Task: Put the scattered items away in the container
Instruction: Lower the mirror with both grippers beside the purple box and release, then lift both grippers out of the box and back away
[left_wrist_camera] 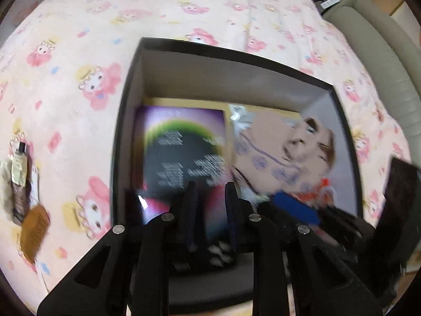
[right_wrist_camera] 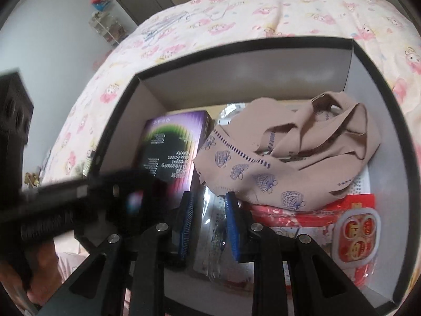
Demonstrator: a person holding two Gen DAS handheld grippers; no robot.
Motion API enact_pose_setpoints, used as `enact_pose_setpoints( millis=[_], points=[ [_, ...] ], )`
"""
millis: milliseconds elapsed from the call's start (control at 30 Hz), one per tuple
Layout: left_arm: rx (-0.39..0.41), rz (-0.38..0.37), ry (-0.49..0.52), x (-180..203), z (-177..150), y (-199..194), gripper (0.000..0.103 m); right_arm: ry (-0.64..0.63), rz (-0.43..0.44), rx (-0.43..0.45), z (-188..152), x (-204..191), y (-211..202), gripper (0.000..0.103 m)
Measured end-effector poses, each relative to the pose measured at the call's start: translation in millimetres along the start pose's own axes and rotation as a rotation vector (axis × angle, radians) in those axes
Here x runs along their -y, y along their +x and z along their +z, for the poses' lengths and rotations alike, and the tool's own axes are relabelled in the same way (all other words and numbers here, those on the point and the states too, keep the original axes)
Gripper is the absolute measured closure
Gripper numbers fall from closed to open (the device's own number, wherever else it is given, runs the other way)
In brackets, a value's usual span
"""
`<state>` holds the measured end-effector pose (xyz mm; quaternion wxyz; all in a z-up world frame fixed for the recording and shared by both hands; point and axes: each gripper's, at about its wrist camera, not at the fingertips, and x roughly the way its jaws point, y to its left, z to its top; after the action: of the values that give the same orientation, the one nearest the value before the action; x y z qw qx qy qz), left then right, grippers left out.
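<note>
A big bed with a pale pink blanket printed with cartoon bunnies (left_wrist_camera: 79,52) fills both views, and on it sits the container, a black cardboard box with grey inside walls (left_wrist_camera: 210,79). Inside the box, on its left side, lies a purple and black printed carton (left_wrist_camera: 181,142). Beside that, filling the right side of the box, is a crumpled tan cloth with blue shell prints (right_wrist_camera: 289,158), and under the cloth, near the front wall, a red and white food packet (right_wrist_camera: 357,234). Both tools hang over the box. The left gripper (left_wrist_camera: 210,192) has its fingers pulled narrow with nothing between them. The right gripper (right_wrist_camera: 209,205) has its fingers a little apart, and I see nothing held there either. Outside the box, far to its left on the blanket, a small brown wooden comb (left_wrist_camera: 34,234) and a dark little bottle (left_wrist_camera: 19,176) wait. I think a drop is just done, so next the left gripper should go over to those.
</note>
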<state>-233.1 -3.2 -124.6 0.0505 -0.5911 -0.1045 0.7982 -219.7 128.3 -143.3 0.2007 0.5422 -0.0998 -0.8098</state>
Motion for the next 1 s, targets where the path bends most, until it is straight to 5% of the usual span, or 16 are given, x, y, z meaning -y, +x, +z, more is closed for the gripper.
enact_pose_setpoints(
  millis=[233,600,867,1000],
  points=[
    [-0.099,0.121,0.031,10,8,27,0.084,-0.024,-0.053,0.000,-6,-2,-1,0.081],
    [-0.075,0.059,-0.003,10,-15,21,0.079,0.012,-0.050,-0.014,-6,9,-5,0.080],
    [0.096,0.057,0.096,33,-33,-10,0.055,-0.015,-0.154,0.038,-7,6,-22,0.074],
    [0.266,0.114,0.117,35,-42,-54,0.027,-0.029,-0.234,0.119,-9,1,-51,0.058]
  ],
)
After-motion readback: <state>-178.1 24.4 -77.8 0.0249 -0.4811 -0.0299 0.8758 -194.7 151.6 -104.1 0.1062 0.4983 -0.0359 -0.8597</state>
